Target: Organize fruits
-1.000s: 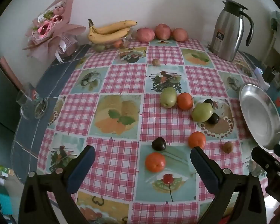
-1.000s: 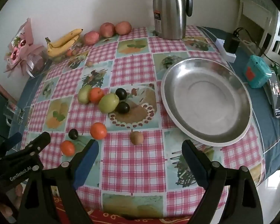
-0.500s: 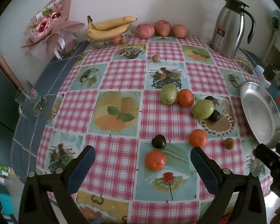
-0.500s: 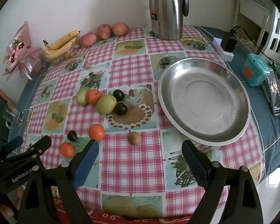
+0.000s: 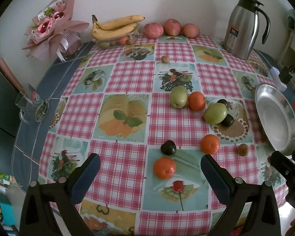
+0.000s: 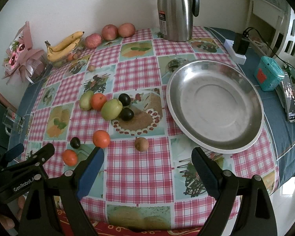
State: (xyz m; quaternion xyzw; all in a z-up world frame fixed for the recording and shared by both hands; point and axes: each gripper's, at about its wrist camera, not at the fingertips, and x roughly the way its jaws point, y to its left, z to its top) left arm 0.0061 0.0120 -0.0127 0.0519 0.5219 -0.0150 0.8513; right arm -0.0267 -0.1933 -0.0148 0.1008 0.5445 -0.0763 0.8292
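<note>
Loose fruit lies on the checked tablecloth: three oranges (image 5: 164,167) (image 5: 209,144) (image 5: 196,100), two green fruits (image 5: 178,96) (image 5: 215,113), dark plums (image 5: 168,147) (image 5: 227,120) and a small brown fruit (image 5: 242,149). An empty steel plate (image 6: 214,106) lies to the right. My left gripper (image 5: 150,165) is open above the table's near edge, the nearest orange between its fingers' line. My right gripper (image 6: 147,157) is open, just short of the brown fruit (image 6: 141,144). Both are empty.
Bananas (image 5: 116,27) and three apples (image 5: 172,27) lie along the back wall. A steel thermos jug (image 6: 175,9) stands at the back. A bouquet (image 5: 51,29) and a glass mug (image 5: 30,106) are at left. A teal box (image 6: 268,75), phone (image 6: 290,100) and charger (image 6: 238,47) lie right.
Both grippers have drawn back and risen slightly, so the table looks a little farther and more of it shows. No fruit has moved. Both stay open.
</note>
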